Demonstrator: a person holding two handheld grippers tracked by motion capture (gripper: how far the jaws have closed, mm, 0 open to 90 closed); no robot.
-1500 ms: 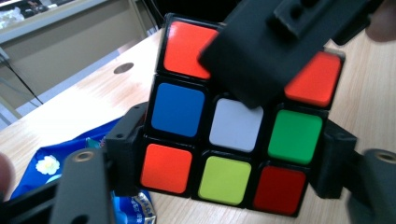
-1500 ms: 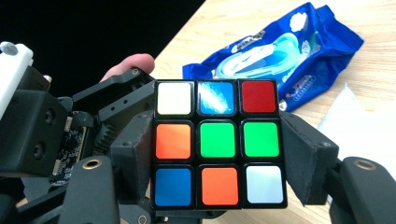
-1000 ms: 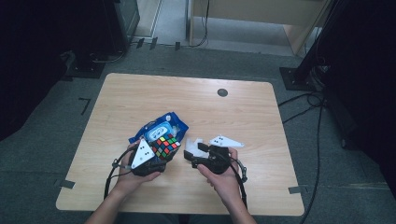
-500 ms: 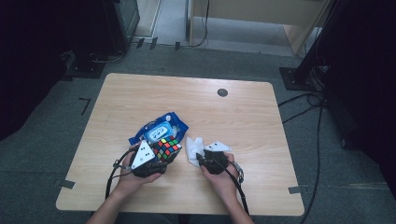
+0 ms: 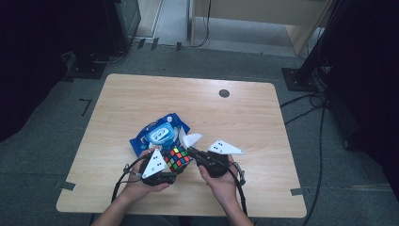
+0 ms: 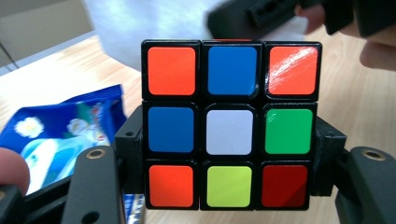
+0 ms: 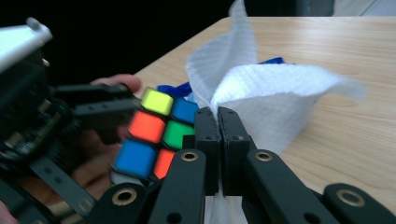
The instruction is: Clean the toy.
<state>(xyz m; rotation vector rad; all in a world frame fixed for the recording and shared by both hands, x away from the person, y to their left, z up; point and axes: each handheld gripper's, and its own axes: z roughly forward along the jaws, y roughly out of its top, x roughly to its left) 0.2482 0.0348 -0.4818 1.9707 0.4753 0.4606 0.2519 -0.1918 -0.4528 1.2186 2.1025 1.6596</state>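
At the near edge of the wooden table (image 5: 141, 94), the left gripper (image 6: 229, 154) clamps a colourful puzzle cube (image 6: 231, 123) while the right gripper (image 7: 218, 140), jaws just closed, pinches a white wipe (image 7: 275, 98) beside it, seemingly about to wipe the cube, which calls for pressing cloth against a face.

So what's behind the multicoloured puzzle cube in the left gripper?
Behind the multicoloured puzzle cube, the left gripper view shows the white wipe, the right gripper's black body and the blue wipes packet. The cube hides the wipe's lower part.
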